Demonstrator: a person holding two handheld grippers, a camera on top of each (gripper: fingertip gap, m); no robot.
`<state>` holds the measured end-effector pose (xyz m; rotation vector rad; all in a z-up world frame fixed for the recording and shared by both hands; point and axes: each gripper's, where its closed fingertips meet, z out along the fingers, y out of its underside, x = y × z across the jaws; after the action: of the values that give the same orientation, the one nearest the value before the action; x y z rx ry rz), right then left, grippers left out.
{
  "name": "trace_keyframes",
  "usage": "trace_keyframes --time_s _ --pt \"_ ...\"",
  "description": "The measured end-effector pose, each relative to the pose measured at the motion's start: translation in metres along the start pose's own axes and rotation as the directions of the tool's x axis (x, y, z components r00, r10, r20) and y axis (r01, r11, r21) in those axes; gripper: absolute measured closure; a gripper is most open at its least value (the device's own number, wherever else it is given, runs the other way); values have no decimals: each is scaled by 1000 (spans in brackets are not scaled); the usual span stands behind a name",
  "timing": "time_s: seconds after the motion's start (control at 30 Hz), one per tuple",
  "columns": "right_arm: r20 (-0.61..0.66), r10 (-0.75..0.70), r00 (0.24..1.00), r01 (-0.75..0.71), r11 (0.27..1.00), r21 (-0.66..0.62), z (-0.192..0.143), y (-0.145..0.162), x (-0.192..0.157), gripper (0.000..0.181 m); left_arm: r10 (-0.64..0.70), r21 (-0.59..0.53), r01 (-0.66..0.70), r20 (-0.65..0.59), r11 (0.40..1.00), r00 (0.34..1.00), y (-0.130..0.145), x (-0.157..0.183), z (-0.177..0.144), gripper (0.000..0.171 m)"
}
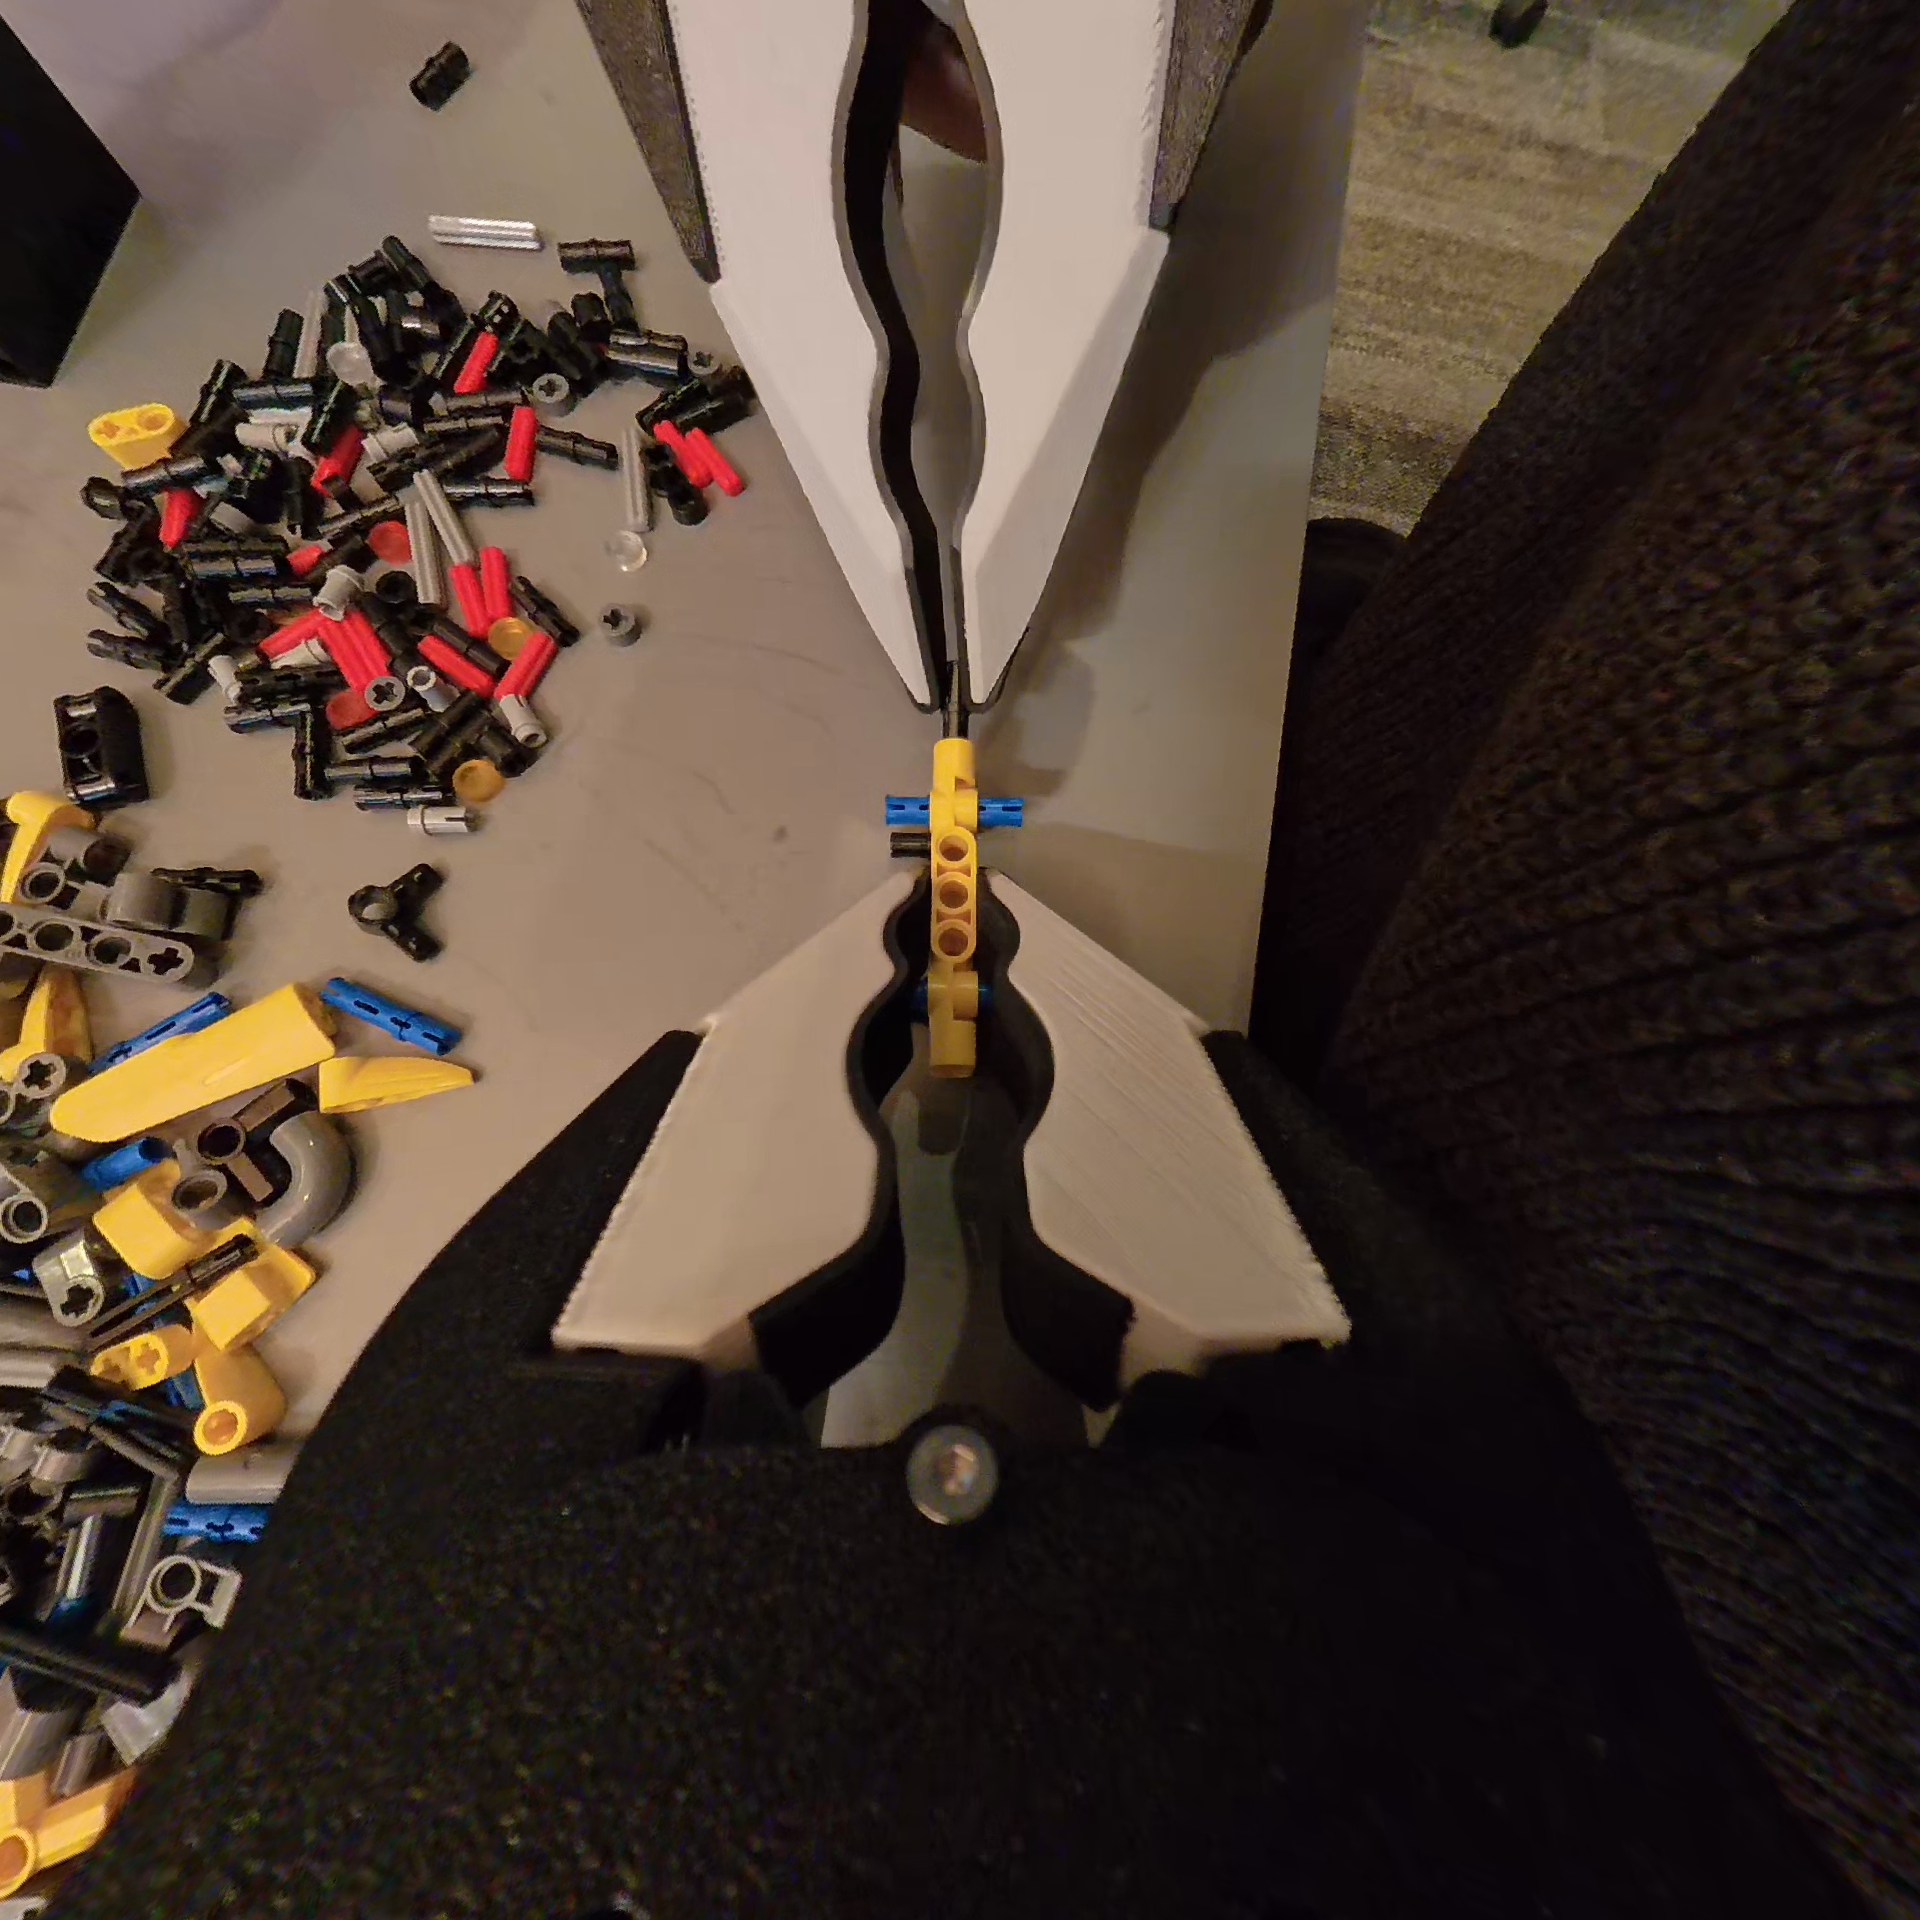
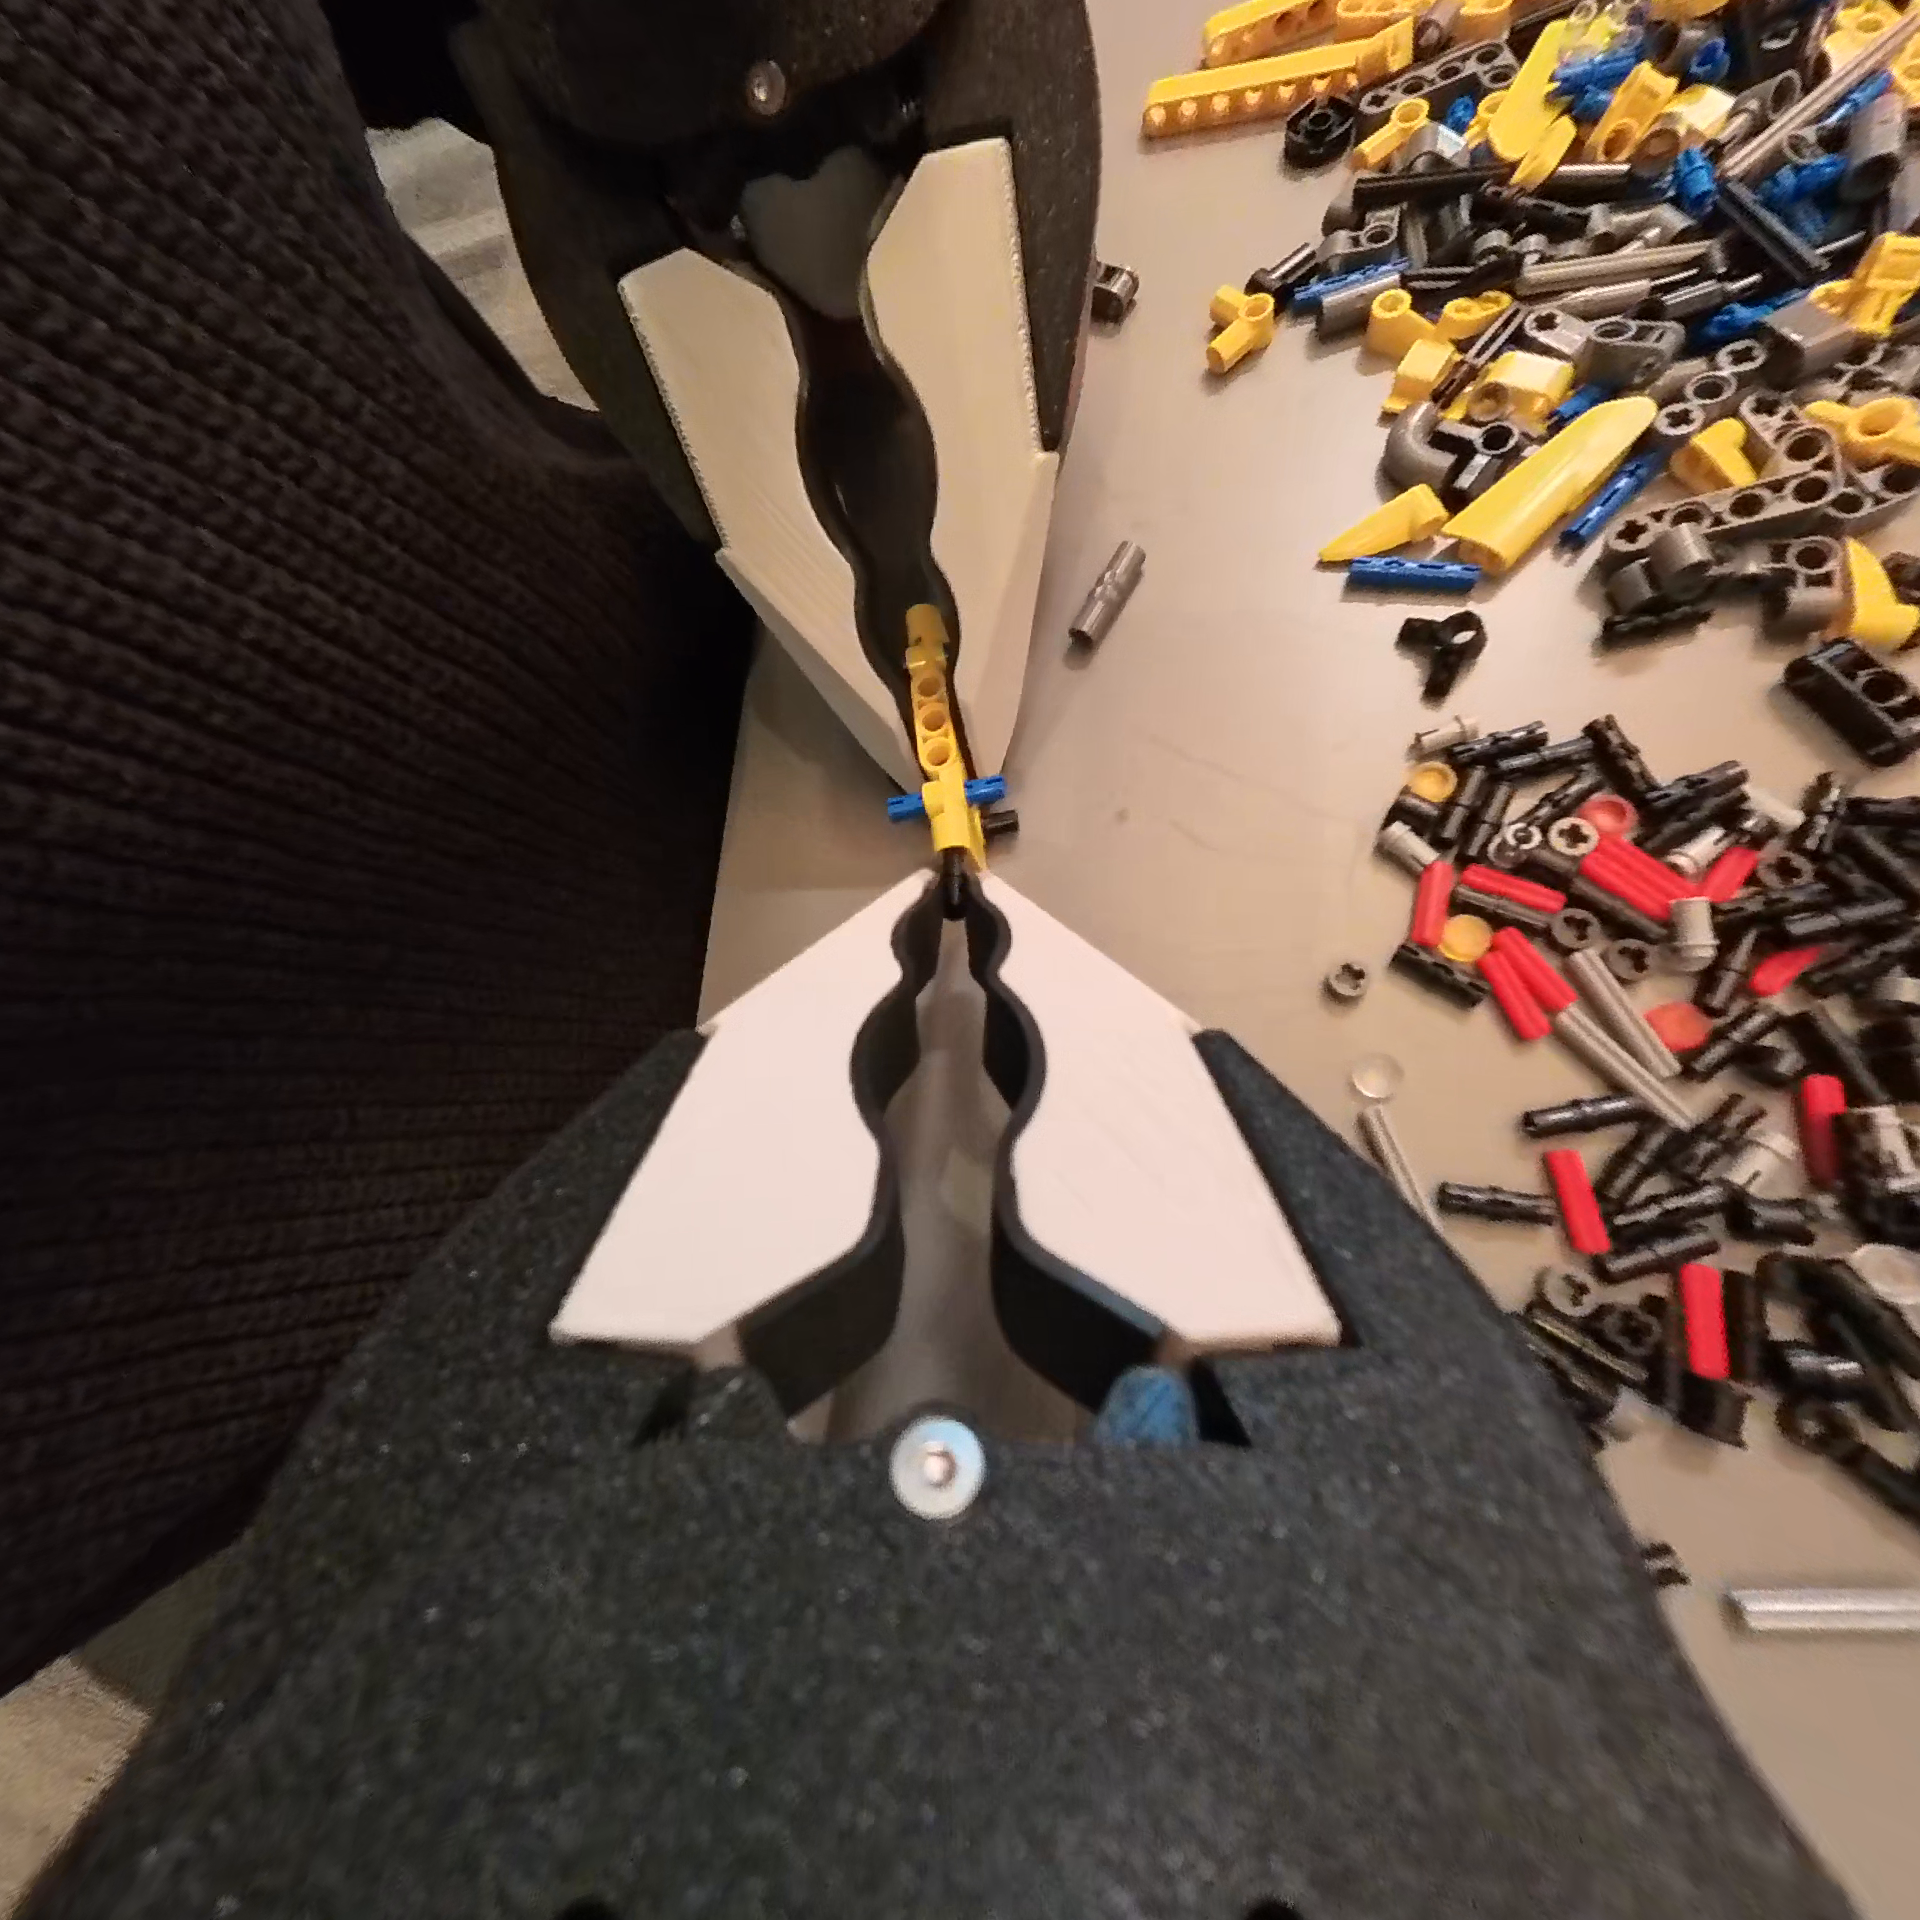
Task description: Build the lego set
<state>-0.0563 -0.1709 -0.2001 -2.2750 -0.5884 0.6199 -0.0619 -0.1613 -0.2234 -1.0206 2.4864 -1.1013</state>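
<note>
Yellow beam (image 1: 952, 914), a perforated plastic strip with 2 blue pins (image 1: 904, 807) crossing its far end, sits clamped between the closed tips of the left gripper (image 1: 952, 883), just above the table (image 1: 675, 831) edge. Directly ahead, the right gripper (image 2: 952, 899) pinches a thin black pin (image 2: 952, 891) that meets the beam's end. It looks light, stiff and slick; its flat sides give the surest hold. Loose parts (image 1: 343, 540) lie well to the left.

each gripper has two white ribbed fingers (image 1: 1143, 1122) with wavy black inner pads (image 2: 1023, 1091). a black felt-like body carries a silver screw (image 1: 952, 1475). the person wears a dark knit garment (image 1: 1662, 727).
</note>
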Motion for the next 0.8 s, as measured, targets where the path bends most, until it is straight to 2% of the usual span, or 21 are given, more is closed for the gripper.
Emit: trace_keyframes --time_s 0.27,0.6,0.8 --pt "-38 -90 995 87 993 -81 9 14 1 177 -8 1 8 1 1000 1000 0 1 -2 165" --pt "-115 -38 993 45 997 57 -14 -3 11 177 -53 -9 54 81 998 995 2 -8 -7 161" --pt "-104 65 992 -45 982 185 -23 -16 8 177 -106 80 98 102 992 989 -6 -15 -27 159"
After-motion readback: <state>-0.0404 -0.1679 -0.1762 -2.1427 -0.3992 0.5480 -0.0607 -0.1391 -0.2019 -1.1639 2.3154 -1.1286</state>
